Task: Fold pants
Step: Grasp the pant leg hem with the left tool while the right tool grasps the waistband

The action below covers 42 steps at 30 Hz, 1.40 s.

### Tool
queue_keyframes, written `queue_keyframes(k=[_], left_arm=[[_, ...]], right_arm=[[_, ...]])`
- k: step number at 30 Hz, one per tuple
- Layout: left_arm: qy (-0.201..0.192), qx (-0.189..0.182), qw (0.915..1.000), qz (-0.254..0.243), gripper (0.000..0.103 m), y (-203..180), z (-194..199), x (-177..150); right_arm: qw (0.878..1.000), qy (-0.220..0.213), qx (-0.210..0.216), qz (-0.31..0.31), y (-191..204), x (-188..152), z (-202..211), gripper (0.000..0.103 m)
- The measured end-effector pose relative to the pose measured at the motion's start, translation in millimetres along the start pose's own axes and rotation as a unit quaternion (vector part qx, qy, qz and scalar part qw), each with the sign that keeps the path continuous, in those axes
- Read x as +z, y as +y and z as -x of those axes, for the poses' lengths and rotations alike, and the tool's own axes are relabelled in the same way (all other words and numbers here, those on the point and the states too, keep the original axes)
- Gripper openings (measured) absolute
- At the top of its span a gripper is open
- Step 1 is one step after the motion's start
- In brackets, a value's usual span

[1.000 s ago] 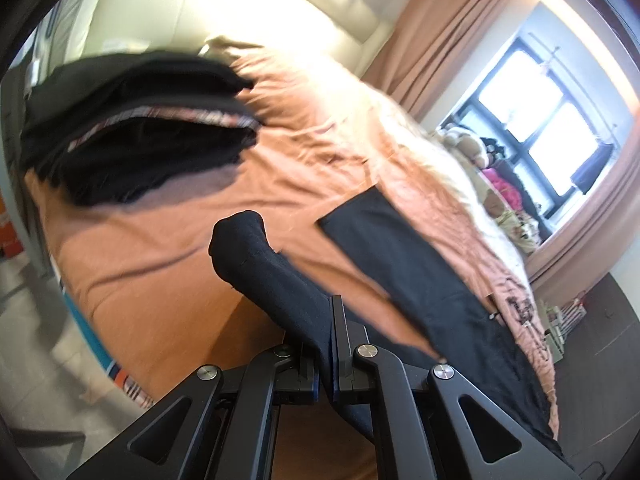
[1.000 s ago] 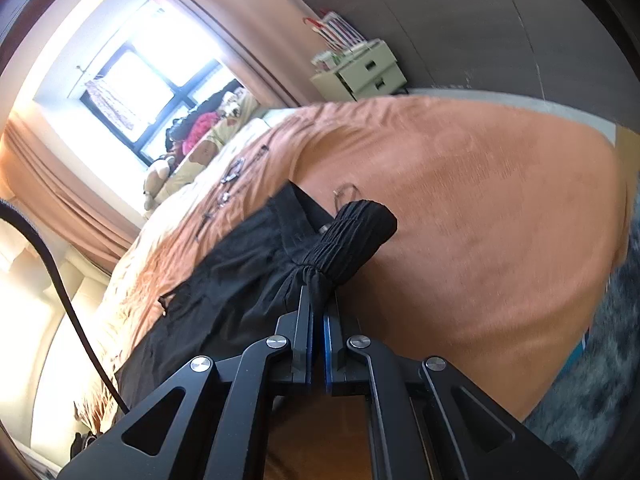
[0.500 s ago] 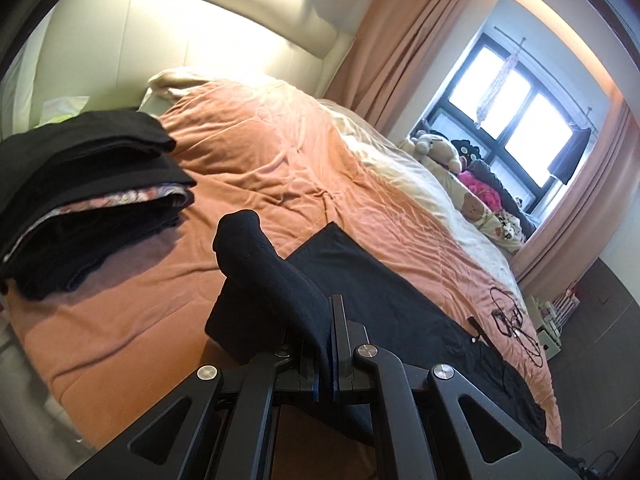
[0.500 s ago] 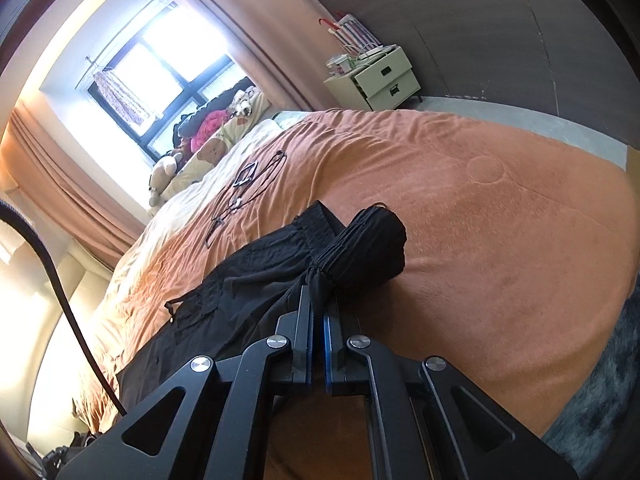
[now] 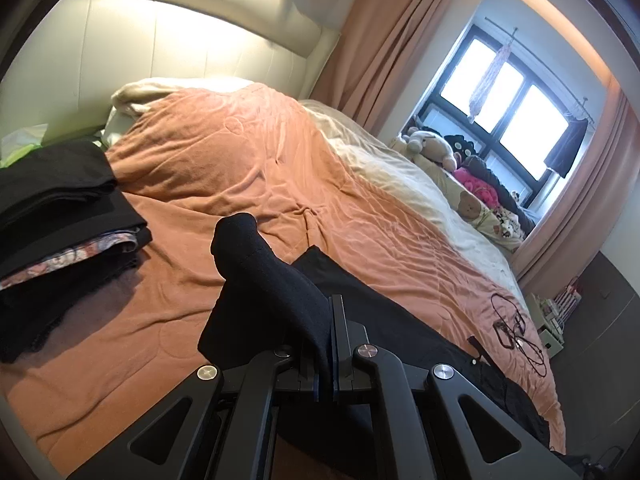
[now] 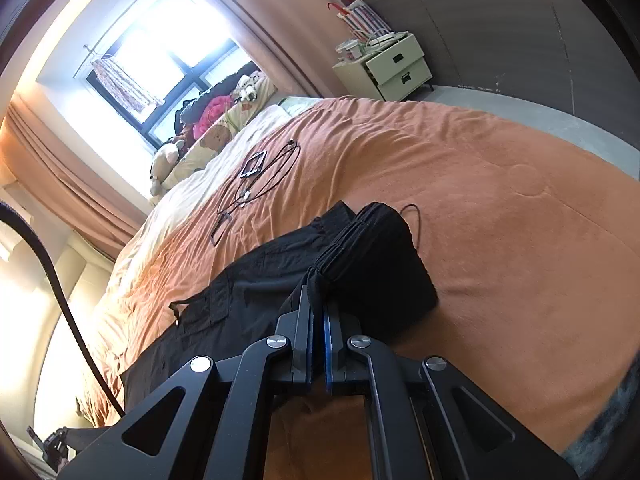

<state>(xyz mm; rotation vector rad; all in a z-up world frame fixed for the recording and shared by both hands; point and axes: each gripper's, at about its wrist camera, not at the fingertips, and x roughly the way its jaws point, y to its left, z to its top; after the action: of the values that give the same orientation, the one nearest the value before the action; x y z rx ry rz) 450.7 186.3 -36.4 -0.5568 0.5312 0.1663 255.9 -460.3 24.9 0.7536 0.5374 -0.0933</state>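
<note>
We pinch the black pants (image 5: 280, 280) in both grippers (image 5: 331, 312) (image 6: 316, 300) above an orange bedspread (image 5: 240, 168) by the window (image 5: 516, 96).

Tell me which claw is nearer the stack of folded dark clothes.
Left. The left claw, gripping the pants, has the stack close beside it; the right claw view shows no stack.

An orange-covered bed (image 5: 248, 168) carries black pants (image 6: 240, 304) near, folded dark clothes (image 5: 60, 216) left, cables (image 6: 260, 184) and stuffed toys (image 5: 436, 148) far.

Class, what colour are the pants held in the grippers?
Black pants, clearest in the right wrist view.
</note>
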Motion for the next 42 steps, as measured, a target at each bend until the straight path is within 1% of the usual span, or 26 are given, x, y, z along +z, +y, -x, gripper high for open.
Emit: queue_keyframes(k=[8,14,18,23,28,32,34,36,42], left_arm=[[0.031,0.021,0.9991,-0.018,0.004,-10,-61,8],[0.054,0.038,0.9972,-0.035,0.004,-18,-106,14],[0.075,0.045,0.9956,-0.035,0.004,-19,-139,17],[0.105,0.06,0.9916,-0.046,0.004,-19,-185,17],[0.13,0.07,0.9882,-0.04,0.004,-16,-220,15],[0.149,0.082,0.9843,-0.047,0.004,-17,-250,16],[0.159,0.087,0.9829,-0.034,0.004,-14,-264,17],[0.168,0.095,0.9807,-0.031,0.004,-14,-276,17],[0.187,0.11,0.9749,-0.05,0.004,-22,-304,16]], right_arm=[[0.999,0.028,-0.018,0.003,17,20,-57,0.001],[0.999,0.037,-0.031,0.008,28,33,-89,0.001],[0.998,0.044,-0.042,0.014,32,38,-108,0.001],[0.997,0.052,-0.052,0.016,35,46,-129,0.001],[0.996,0.06,-0.065,0.021,39,52,-147,0.001],[0.995,0.066,-0.072,0.03,45,58,-163,0.001],[0.994,0.071,-0.076,0.033,47,62,-173,0.001],[0.993,0.075,-0.08,0.033,49,65,-183,0.001],[0.991,0.086,-0.094,0.043,51,75,-213,0.001]])
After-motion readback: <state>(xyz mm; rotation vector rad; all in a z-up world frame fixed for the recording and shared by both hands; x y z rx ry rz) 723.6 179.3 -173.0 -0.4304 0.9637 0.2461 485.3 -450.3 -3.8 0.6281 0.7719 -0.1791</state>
